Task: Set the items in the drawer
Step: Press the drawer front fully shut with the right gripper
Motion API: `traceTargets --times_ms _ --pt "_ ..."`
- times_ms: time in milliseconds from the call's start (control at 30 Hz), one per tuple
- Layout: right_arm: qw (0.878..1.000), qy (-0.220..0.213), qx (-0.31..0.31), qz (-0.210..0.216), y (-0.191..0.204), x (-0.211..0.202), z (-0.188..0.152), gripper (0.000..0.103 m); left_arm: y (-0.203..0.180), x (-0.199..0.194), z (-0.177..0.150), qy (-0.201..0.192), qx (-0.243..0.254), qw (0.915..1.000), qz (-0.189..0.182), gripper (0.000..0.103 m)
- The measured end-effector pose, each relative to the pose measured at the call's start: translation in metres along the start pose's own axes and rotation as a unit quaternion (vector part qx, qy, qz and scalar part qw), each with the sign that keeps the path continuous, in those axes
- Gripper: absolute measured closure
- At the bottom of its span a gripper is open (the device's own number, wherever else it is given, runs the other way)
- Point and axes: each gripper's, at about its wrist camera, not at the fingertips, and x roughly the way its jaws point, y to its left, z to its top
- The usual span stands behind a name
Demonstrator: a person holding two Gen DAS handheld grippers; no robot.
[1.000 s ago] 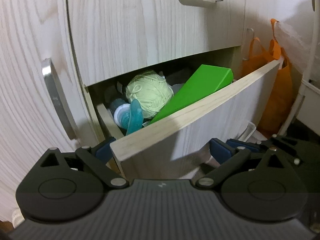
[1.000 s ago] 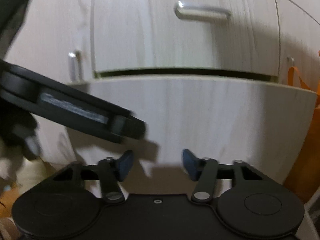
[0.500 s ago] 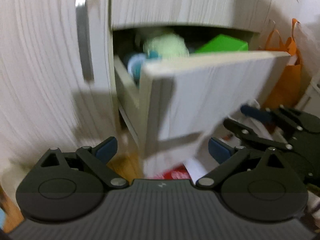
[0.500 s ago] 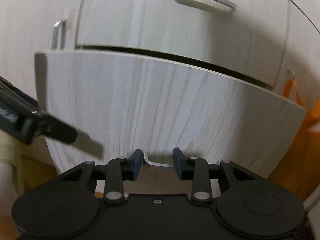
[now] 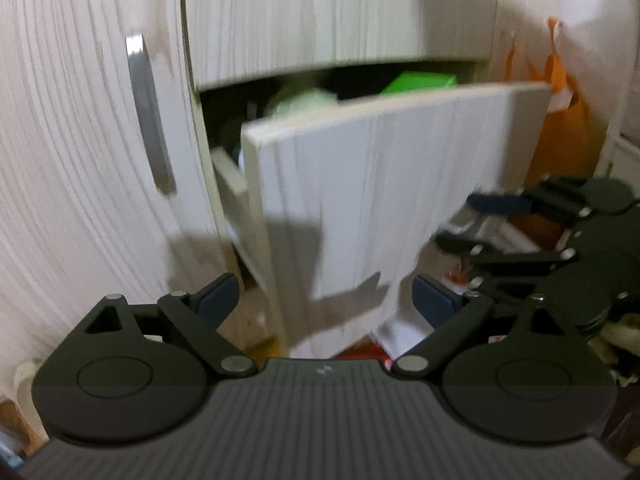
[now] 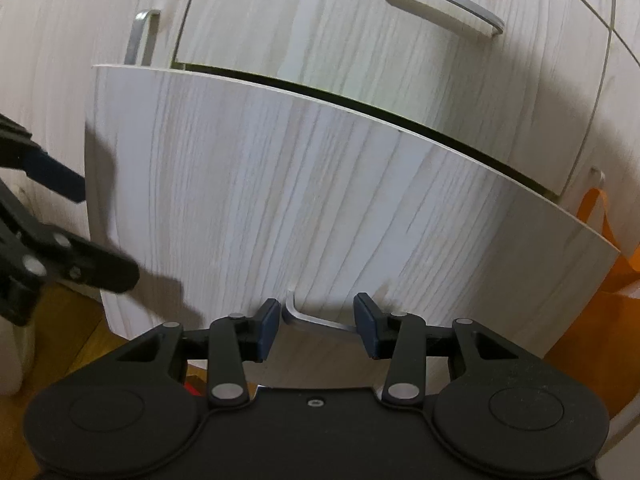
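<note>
The pale wood drawer (image 5: 380,184) stands part open. Inside I see a green box (image 5: 420,80) and a pale green yarn ball (image 5: 304,100), both blurred. My left gripper (image 5: 324,300) is open and empty, low in front of the drawer's left corner. My right gripper (image 6: 316,324) is open, close against the drawer front (image 6: 320,200), its fingertips on either side of the metal drawer handle (image 6: 316,318) without gripping it. The right gripper also shows in the left wrist view (image 5: 480,220) at the drawer's right.
A closed drawer (image 6: 380,60) with a metal handle (image 6: 444,4) sits above. A cabinet door with a vertical handle (image 5: 148,112) is to the left. An orange bag (image 5: 560,120) hangs to the right. Clutter lies on the wooden floor (image 5: 360,350) below.
My left gripper has pulled back and down from the drawer's top edge. My right gripper has come up to the drawer front, with its fingers now around the handle. The drawer looks less open.
</note>
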Motion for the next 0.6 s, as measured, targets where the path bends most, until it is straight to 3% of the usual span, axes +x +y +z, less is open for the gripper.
traceTargets --times_ms 167,367,600 --pt "0.999 -0.003 0.05 0.002 -0.009 0.01 0.009 0.055 -0.002 -0.009 -0.004 -0.025 0.014 0.9995 0.01 0.006" --pt "0.996 0.0 0.087 0.016 -0.019 0.022 0.021 0.055 -0.001 -0.004 -0.006 0.005 0.0 0.9999 0.015 0.004" --pt "0.992 0.005 0.118 0.04 -0.032 0.031 0.03 0.055 0.023 0.009 -0.012 0.052 -0.072 0.996 0.011 0.003"
